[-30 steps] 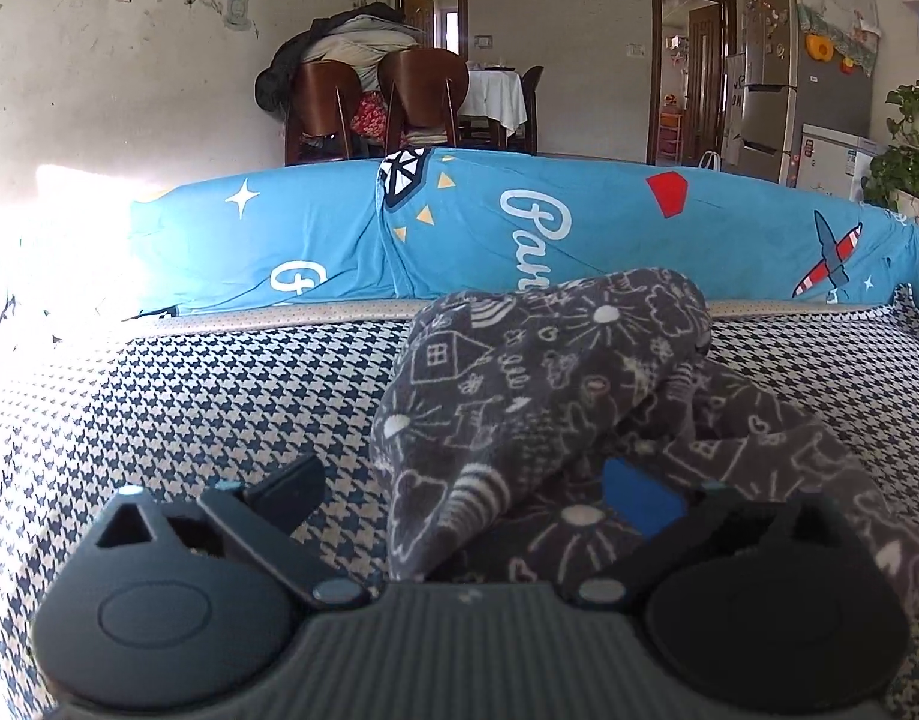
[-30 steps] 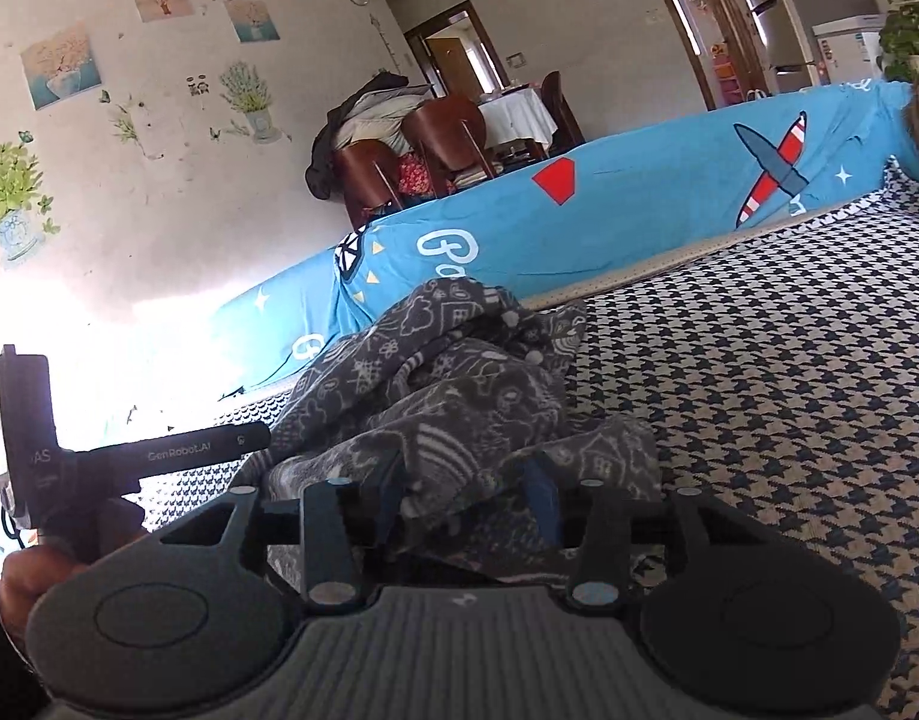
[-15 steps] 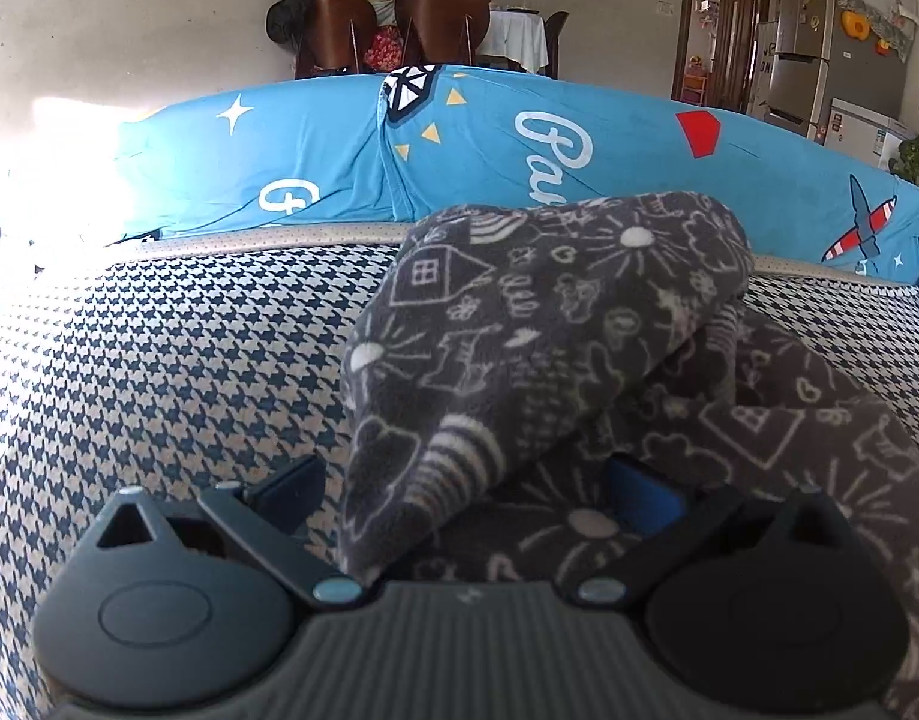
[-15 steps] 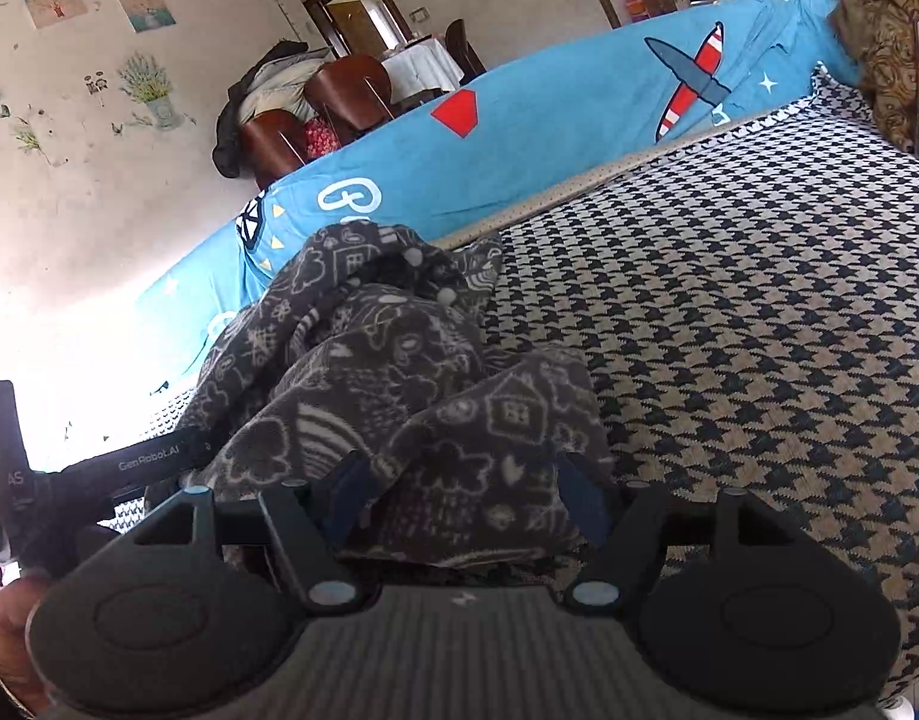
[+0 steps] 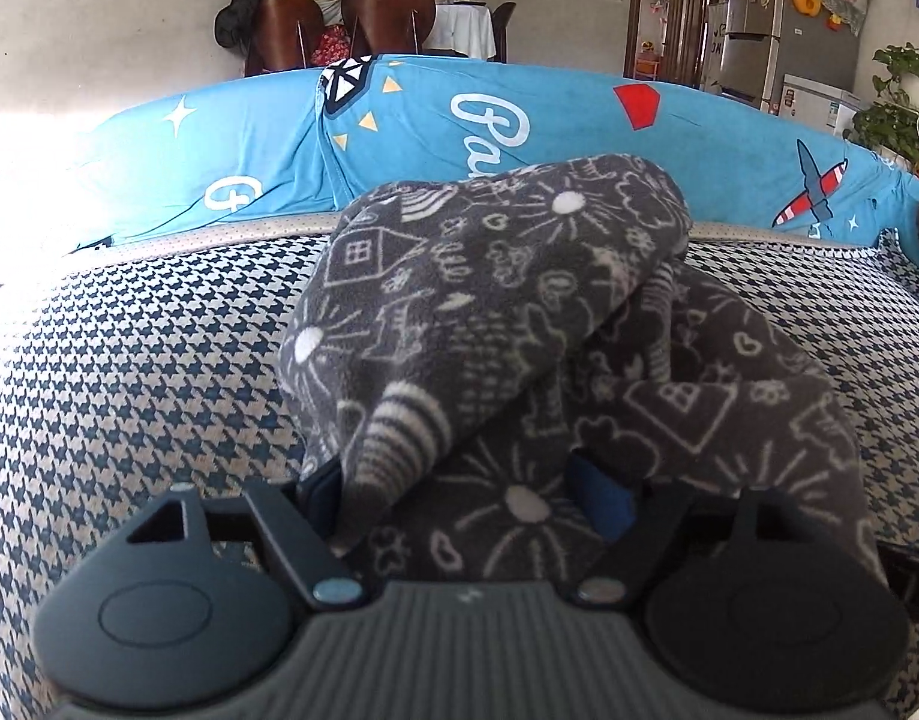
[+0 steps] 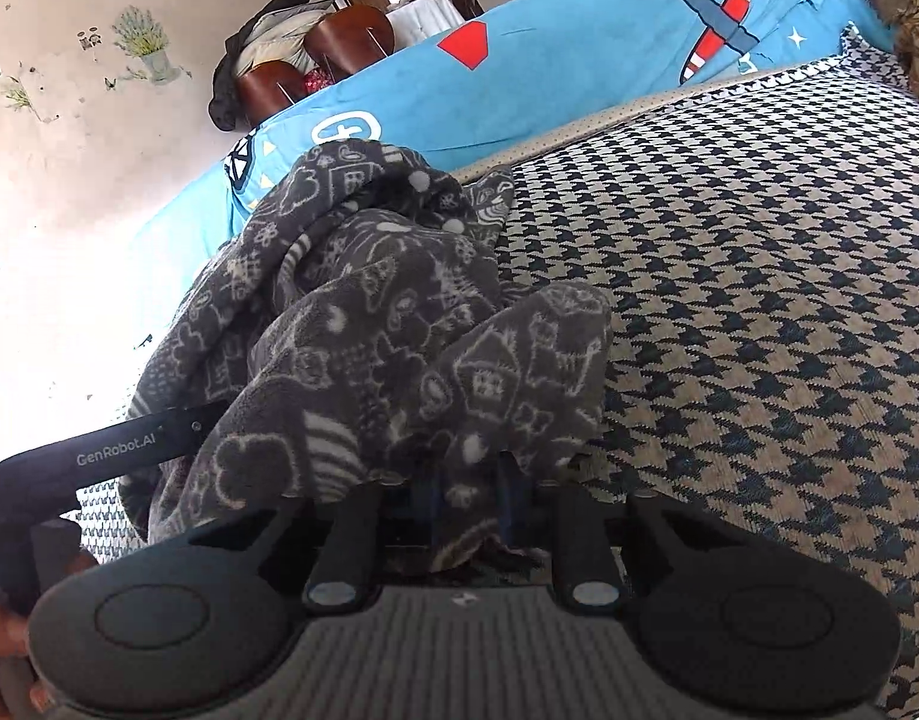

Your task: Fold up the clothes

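Left wrist view, nearest first: the left gripper (image 5: 468, 489) has its jaws closing, with a thick fold of the grey doodle-print fleece garment (image 5: 507, 324) lying between the two fingers. The blue pad of one finger (image 5: 600, 498) shows at the right against the cloth, the other finger is mostly hidden under a drooping flap, and whether the pads already press the fabric cannot be told from here. Beyond the fingers the garment heaps up in a rumpled mound on the houndstooth cover (image 5: 135, 360) of the bed or sofa. Behind the mound runs a long blue cushion (image 5: 519, 120) printed with stars, lettering and an aeroplane, and further off stand brown chairs (image 5: 339, 18) heaped with clothes, a doorway and a fridge (image 5: 753, 18).

From the right wrist view, the right gripper (image 6: 468, 492) is closing too, its fingers drawn close together and pinching a small bunch of the same garment (image 6: 369, 312) near its lower edge. To the left, the other gripper's black arm reaches into the cloth, and a hand (image 6: 3, 648) shows at the frame's corner. The houndstooth cover (image 6: 759, 300) spreads away to the right, up to the blue cushion (image 6: 579, 60).
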A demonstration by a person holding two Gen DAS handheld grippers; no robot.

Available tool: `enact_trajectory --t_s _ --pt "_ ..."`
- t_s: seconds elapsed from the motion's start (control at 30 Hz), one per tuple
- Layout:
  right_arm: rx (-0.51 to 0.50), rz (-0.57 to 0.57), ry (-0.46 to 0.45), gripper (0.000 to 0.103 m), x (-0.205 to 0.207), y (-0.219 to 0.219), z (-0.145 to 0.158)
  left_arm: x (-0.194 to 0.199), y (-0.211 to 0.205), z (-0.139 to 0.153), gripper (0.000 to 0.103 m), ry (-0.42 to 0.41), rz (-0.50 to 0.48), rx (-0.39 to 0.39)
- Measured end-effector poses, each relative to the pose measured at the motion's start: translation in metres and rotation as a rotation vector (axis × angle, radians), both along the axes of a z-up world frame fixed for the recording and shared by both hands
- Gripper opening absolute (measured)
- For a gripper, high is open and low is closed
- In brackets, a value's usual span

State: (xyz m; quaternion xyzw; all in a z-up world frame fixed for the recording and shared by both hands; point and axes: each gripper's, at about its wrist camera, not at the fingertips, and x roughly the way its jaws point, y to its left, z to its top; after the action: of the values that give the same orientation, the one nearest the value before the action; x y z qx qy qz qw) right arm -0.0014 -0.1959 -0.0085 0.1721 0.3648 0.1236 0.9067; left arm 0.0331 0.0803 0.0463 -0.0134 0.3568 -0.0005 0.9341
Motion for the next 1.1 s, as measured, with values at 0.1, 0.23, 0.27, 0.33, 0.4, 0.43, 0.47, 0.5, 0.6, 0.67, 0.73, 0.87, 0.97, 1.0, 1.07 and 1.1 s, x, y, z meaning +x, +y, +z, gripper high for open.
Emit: enact_trajectory --t_s 0.1,0.23,0.27,0.33,0.4,0.43,0.47,0.5,0.6,0.67,0.73,0.87,0.97,1.0,1.07,1.1 --pt "-0.011 0.001 -0.005 0.018 -0.001 0.003 -0.001 0.0 0.003 0.001 0.077 0.001 0.005 -0.007" --pt "-0.03 -0.02 -0.013 0.019 -0.001 0.001 0.0 -0.003 0.004 0.003 0.085 -0.012 0.027 0.003" --pt "-0.042 -0.028 -0.018 0.021 -0.002 0.0 0.0 -0.003 0.005 0.003 0.088 -0.016 0.035 0.012" --pt "-0.057 -0.036 -0.016 0.027 -0.001 0.0 -0.002 -0.002 0.005 0.002 0.096 -0.023 0.054 0.025" --pt "-0.044 -0.038 0.001 0.031 0.002 0.0 -0.005 0.001 0.006 0.0 0.097 -0.007 0.057 0.009" --pt "-0.035 -0.038 0.011 0.031 0.004 0.0 -0.007 0.003 0.007 -0.002 0.097 0.003 0.056 -0.005" --pt "-0.025 -0.038 0.022 0.031 0.006 -0.001 -0.009 0.004 0.007 -0.003 0.096 0.011 0.052 -0.02" --pt "-0.017 -0.037 0.029 0.031 0.008 0.0 -0.01 0.006 0.007 -0.005 0.093 0.018 0.047 -0.034" --pt "-0.028 -0.014 0.039 0.034 0.019 0.006 -0.012 0.011 0.009 -0.007 0.086 0.034 0.04 -0.072" --pt "-0.049 0.007 0.038 0.035 0.027 0.013 -0.011 0.015 0.01 -0.007 0.084 0.038 0.039 -0.096" --pt "-0.062 0.045 0.036 0.035 0.036 0.022 -0.011 0.019 0.011 -0.006 0.084 0.04 0.035 -0.119" --pt "-0.054 0.141 0.043 0.034 0.056 0.036 -0.01 0.029 0.012 0.001 0.084 0.038 0.014 -0.164" --pt "0.035 0.178 0.064 0.034 0.071 0.036 -0.012 0.035 0.011 0.009 0.083 0.025 -0.006 -0.196" --pt "0.068 0.188 0.07 0.034 0.075 0.035 -0.012 0.037 0.01 0.014 0.083 0.017 -0.016 -0.206" --pt "0.132 0.217 0.066 0.033 0.081 0.035 -0.009 0.039 0.008 0.024 0.083 -0.002 -0.043 -0.224" --pt "0.162 0.243 0.047 0.033 0.083 0.036 -0.005 0.04 0.007 0.03 0.083 -0.011 -0.059 -0.231"
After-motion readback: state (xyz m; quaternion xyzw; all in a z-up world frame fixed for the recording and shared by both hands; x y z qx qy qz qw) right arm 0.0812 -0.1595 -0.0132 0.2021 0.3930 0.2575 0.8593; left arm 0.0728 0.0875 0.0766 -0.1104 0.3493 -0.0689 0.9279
